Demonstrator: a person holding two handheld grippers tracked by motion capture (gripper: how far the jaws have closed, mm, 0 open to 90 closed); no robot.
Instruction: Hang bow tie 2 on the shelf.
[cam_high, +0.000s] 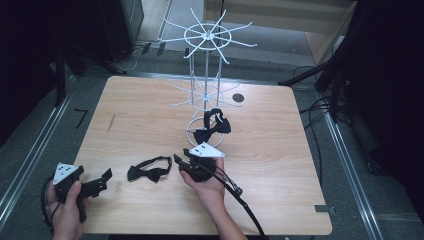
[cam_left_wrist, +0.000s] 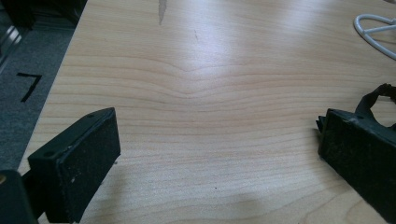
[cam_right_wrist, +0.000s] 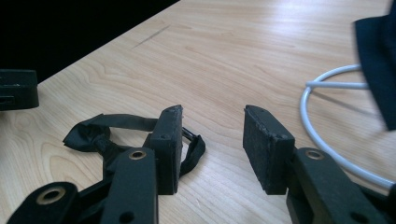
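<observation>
My right gripper (cam_high: 181, 162) sits low over the desk (cam_high: 280, 165), just right of the loose bow tie (cam_high: 149, 170), which lies flat toward the near edge, left of centre. In the right gripper view the bow tie (cam_right_wrist: 100, 135) lies partly behind one jaw; the jaws stand apart with bare wood between them, clamped on nothing. My left gripper (cam_high: 100, 182) rests near the near-left corner, jaws spread wide with nothing between them.

Handling, as I judge it: the bow tie is light, soft fabric with a thin limp strap. It will not resist the pads, will fold under pressure and will droop once lifted. Breakage is not a concern; the strap may snag or slide.

Hold point: I take the centre knot, where the fabric is thickest, or the strap loop if it must hook over a wire arm.

A second bow tie (cam_high: 213, 129) hangs low on the white wire stand (cam_high: 206, 55), whose ring base (cam_right_wrist: 310, 121) stands toward the far edge.
</observation>
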